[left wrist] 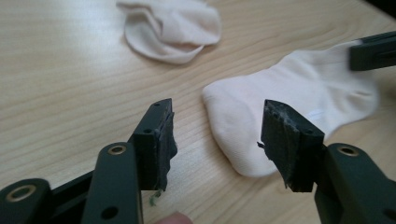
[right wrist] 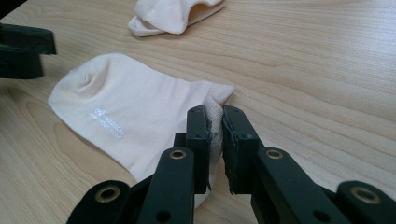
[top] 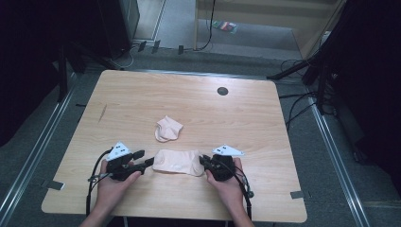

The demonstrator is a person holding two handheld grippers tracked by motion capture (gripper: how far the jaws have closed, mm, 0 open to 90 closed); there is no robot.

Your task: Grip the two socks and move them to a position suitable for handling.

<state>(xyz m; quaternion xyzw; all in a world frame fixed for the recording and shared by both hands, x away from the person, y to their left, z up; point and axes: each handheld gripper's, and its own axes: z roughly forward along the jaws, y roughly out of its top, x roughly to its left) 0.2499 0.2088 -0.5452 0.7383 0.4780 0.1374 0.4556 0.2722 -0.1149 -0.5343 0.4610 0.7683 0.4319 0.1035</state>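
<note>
The left black two-jaw gripper (top: 147, 158) has its jaws apart. The right black two-jaw gripper (top: 204, 161) pinches almost closed.

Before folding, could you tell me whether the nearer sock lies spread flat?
Spread flat: the nearer sock lies full length, cuff pinched by the right gripper.

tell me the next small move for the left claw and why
Probably ease the left claw forward and close it on the toe end of the flat sock: its jaws stand open just short of the toe, while the right claw is pinching the cuff edge.
</note>
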